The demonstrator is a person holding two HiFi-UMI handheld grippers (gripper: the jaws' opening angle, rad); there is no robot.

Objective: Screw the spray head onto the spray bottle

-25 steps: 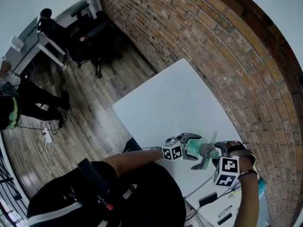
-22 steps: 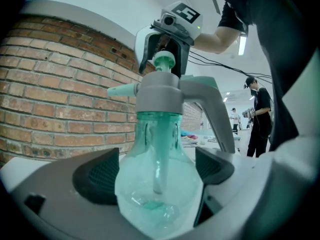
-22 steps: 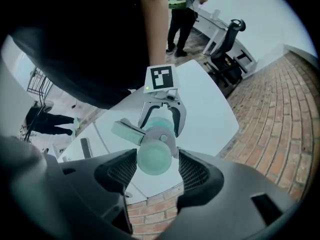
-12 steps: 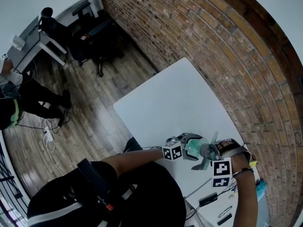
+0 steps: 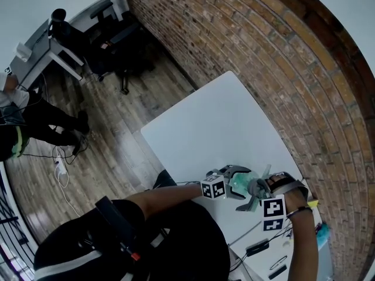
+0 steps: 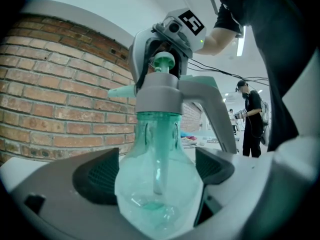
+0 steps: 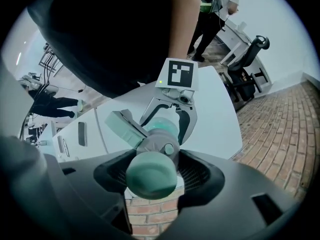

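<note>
spray head (image 6: 159,96) atop gripped spray bottle (image 6: 157,184)

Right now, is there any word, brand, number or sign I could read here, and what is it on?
No words, brands or numbers can be read here.
Left cube, on the left claw: black-and-white square pattern, no letters.
Right cube, on the right claw: same kind of pattern, no letters.
Spray bottle: clear green, no label showing.
Spray head: plain grey and green, no print.
</note>
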